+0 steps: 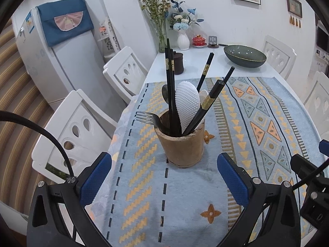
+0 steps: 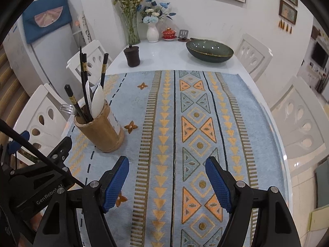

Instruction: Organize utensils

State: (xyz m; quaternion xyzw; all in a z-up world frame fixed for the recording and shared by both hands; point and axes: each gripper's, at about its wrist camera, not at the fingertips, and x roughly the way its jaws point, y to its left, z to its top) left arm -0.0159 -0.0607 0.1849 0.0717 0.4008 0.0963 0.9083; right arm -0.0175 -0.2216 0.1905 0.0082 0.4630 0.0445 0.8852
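With both sets of jaws spread and empty, the left gripper (image 1: 164, 177) faces the wooden utensil holder (image 1: 181, 142) on the bench's patterned cloth (image 2: 144, 94); snag a leaning chopstick (image 1: 205, 105) and it tips.

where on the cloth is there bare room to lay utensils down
The patterned cloth lies bare from the bamboo holder across to its right edge, and ahead of the open right gripper. White tabletop between the dark lidded jar and green bowl is free too. It is crowded only at the holder and along the back wall's vases.
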